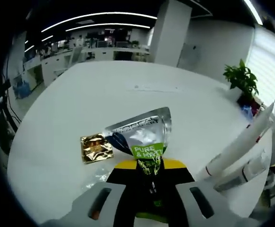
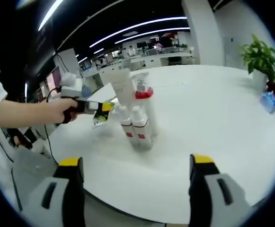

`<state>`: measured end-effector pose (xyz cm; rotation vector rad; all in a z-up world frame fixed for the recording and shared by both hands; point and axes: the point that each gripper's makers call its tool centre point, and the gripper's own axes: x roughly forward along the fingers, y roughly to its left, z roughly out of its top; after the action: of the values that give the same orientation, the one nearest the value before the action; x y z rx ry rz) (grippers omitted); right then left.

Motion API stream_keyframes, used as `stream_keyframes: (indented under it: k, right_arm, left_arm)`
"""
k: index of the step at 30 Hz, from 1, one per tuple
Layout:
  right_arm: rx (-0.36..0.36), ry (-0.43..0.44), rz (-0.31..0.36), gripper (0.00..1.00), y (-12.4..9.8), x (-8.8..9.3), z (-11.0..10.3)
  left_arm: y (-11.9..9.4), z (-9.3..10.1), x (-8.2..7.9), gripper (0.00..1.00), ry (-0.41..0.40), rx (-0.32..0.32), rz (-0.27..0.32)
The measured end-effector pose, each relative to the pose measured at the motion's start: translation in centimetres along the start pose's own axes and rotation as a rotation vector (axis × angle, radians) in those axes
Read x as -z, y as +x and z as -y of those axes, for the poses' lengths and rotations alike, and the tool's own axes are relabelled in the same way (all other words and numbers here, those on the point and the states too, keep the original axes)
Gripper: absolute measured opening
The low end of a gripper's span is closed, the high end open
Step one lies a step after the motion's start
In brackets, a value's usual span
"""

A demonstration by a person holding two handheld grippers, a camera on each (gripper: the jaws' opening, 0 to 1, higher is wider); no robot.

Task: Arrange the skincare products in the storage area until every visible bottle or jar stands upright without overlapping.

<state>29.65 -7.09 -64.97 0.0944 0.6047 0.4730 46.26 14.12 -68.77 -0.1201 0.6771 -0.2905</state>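
Observation:
My left gripper (image 1: 151, 166) is shut on a silver tube with a green label (image 1: 139, 130), whose crimped end points away from me over the white table (image 1: 128, 85). A gold sachet (image 1: 96, 147) lies flat just left of the tube. In the right gripper view a hand holds the left gripper (image 2: 98, 107) with the tube (image 2: 102, 115) low over the table, left of an upright cluster: a tall white tube (image 2: 123, 87), a clear bottle with a red collar (image 2: 143, 93) and two small white bottles (image 2: 133, 126). My right gripper (image 2: 136, 161) stands open, short of the cluster.
White bottles (image 1: 239, 144) rise at the right of the left gripper view. A potted plant (image 2: 260, 59) and a blue item (image 2: 268, 101) sit at the table's far right edge. Office desks stand beyond the table.

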Motion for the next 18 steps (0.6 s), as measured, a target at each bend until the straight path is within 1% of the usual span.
stream_keyframes:
  k: [7,11,15,18]
  right_arm:
    - [-0.007,0.021,0.025,0.89,-0.4,-0.5,-0.4]
    - [-0.02,0.024,0.028,0.87,-0.4,-0.7,-0.9]
    - [-0.044,0.031,0.035,0.84,-0.3,-0.9,-1.7]
    - [-0.064,0.03,0.034,0.81,-0.2,-1.0,-2.5]
  left_arm:
    - [-3.3,1.4,0.6,0.12,0.034,0.057,0.019]
    - [-5.6,2.5,1.5,0.12,0.066,0.098,0.021]
    - [-7.9,3.2,2.5,0.12,0.09,0.121,0.024]
    - [-9.2,3.6,2.9,0.12,0.11,0.13,0.028]
